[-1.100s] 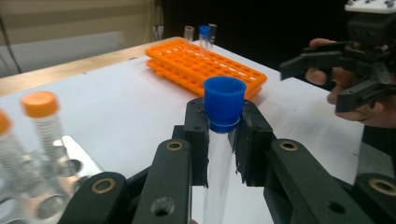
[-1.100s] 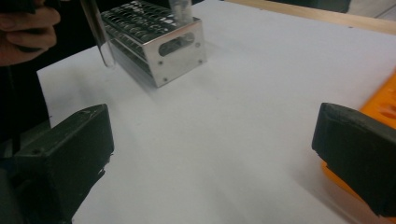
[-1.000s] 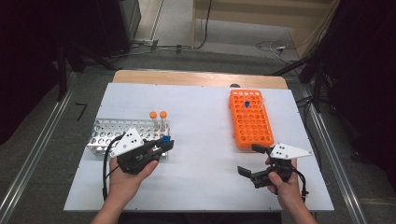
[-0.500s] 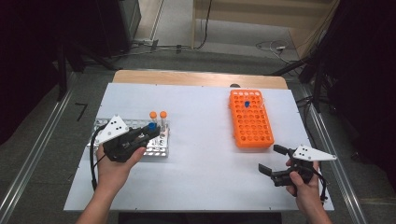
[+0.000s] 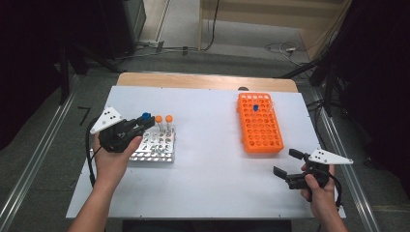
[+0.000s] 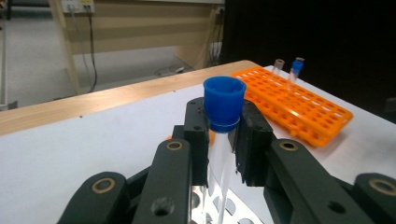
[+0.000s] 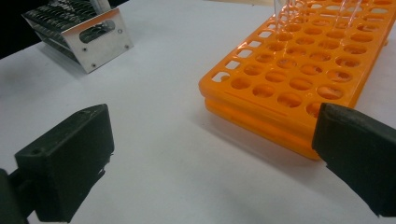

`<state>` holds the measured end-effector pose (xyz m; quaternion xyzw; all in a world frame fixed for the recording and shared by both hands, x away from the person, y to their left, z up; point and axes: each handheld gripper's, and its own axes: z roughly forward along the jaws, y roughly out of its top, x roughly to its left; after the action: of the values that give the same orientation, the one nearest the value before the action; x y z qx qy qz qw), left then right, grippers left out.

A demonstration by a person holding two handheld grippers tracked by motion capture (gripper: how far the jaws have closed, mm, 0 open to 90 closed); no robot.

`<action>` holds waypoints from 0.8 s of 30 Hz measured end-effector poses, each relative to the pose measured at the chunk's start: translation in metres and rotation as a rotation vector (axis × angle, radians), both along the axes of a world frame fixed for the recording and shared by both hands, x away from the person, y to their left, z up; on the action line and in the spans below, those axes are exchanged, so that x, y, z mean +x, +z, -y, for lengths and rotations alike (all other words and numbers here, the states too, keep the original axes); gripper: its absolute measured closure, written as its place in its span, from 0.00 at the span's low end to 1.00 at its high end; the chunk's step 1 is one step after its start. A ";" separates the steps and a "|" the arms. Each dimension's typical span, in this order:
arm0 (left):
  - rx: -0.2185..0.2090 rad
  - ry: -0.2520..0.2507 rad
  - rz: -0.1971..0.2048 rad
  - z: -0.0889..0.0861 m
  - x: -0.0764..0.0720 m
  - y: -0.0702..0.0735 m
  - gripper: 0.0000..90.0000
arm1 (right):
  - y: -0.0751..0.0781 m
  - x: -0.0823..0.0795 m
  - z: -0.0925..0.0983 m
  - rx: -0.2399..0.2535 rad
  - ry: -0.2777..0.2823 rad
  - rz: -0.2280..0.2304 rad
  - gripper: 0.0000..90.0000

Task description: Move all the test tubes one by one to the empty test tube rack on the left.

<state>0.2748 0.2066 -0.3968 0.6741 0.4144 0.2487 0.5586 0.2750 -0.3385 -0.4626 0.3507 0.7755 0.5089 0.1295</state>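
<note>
My left gripper [image 5: 141, 123] is shut on a clear tube with a blue cap [image 5: 145, 116], held above the back of the metal rack [image 5: 155, 153] at the table's left. In the left gripper view the pads [image 6: 196, 122] clamp the tube just under its blue cap [image 6: 224, 100]. Two orange-capped tubes [image 5: 164, 119] stand in that rack, right beside the held one. My right gripper [image 5: 284, 162] hangs open near the front right, with nothing between its jaws, just short of the orange rack [image 5: 261, 128]. The orange rack [image 7: 299, 70] lies ahead of the open right gripper [image 7: 210, 154].
A blue-capped tube [image 5: 256, 108] stands near the far end of the orange rack, with a clear one beside it [image 6: 279, 65]. The white tabletop [image 5: 208, 188] has a wooden strip [image 5: 203, 81] along its far edge. Metal rails run along both sides.
My left gripper has carried the blue-capped tube to the left and farther back over the metal rack. The right gripper has drifted right toward the table's edge, still open.
</note>
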 end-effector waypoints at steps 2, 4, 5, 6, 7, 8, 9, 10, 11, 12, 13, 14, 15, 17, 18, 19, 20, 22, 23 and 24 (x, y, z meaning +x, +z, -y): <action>-0.002 0.020 0.000 -0.002 0.005 -0.001 0.86 | 0.000 0.000 0.000 -0.001 -0.002 0.001 0.00; -0.012 0.043 -0.004 -0.004 0.011 -0.002 0.86 | 0.000 0.000 0.001 0.001 -0.005 0.000 0.00; -0.017 0.052 -0.006 -0.005 0.014 -0.003 0.86 | 0.000 0.000 0.001 0.001 -0.007 0.000 0.00; -0.018 0.065 -0.010 -0.006 0.016 -0.004 0.86 | 0.000 0.000 0.001 0.001 -0.009 -0.001 0.00; -0.019 0.074 -0.013 -0.007 0.019 -0.005 0.85 | 0.000 0.000 0.001 0.001 -0.011 -0.001 0.00; -0.027 0.081 -0.016 -0.008 0.022 -0.006 0.86 | -0.001 0.001 0.001 0.001 -0.011 0.001 0.00; -0.032 0.085 -0.018 -0.009 0.024 -0.007 0.86 | -0.001 0.001 0.001 0.001 -0.011 0.000 0.00; -0.030 0.090 -0.019 -0.009 0.027 -0.008 0.86 | -0.001 0.001 0.001 0.001 -0.011 0.002 0.00; -0.030 0.094 -0.018 -0.009 0.029 -0.009 0.86 | -0.001 0.001 0.001 0.000 -0.012 0.001 0.00; -0.036 0.098 -0.017 -0.009 0.031 -0.010 0.85 | -0.001 0.001 0.001 0.001 -0.012 0.000 0.00; -0.037 0.107 -0.018 -0.009 0.033 -0.010 0.85 | -0.001 0.001 0.001 0.003 -0.013 0.000 0.00; -0.041 0.114 -0.019 -0.009 0.035 -0.011 0.85 | -0.001 0.001 0.001 0.002 -0.013 0.000 0.00; -0.045 0.119 -0.021 -0.010 0.038 -0.013 0.85 | -0.001 0.001 0.001 0.001 -0.013 0.000 0.00; -0.049 0.123 -0.026 -0.009 0.041 -0.015 0.86 | -0.001 0.001 0.002 0.002 -0.012 0.000 0.00; -0.053 0.125 -0.027 -0.008 0.043 -0.016 0.86 | -0.001 0.001 0.002 0.003 -0.013 -0.001 0.00; -0.051 0.130 -0.025 -0.007 0.044 -0.017 0.86 | -0.002 0.001 0.002 0.002 -0.012 0.000 0.00; -0.048 0.133 -0.027 -0.006 0.045 -0.017 0.85 | -0.002 0.001 0.002 0.002 -0.012 -0.001 0.00; -0.036 0.139 -0.029 -0.004 0.047 -0.019 0.86 | -0.002 0.001 0.002 0.001 -0.012 -0.003 0.00; -0.028 0.140 -0.031 -0.002 0.048 -0.021 0.86 | -0.002 0.002 0.002 0.001 -0.012 -0.003 0.00; -0.015 0.142 -0.034 -0.001 0.049 -0.022 0.85 | -0.002 0.002 0.002 0.000 -0.011 -0.003 0.00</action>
<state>0.3239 0.2075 -0.4188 0.6429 0.4725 0.2732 0.5375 0.2766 -0.3403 -0.4647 0.3558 0.7736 0.5077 0.1312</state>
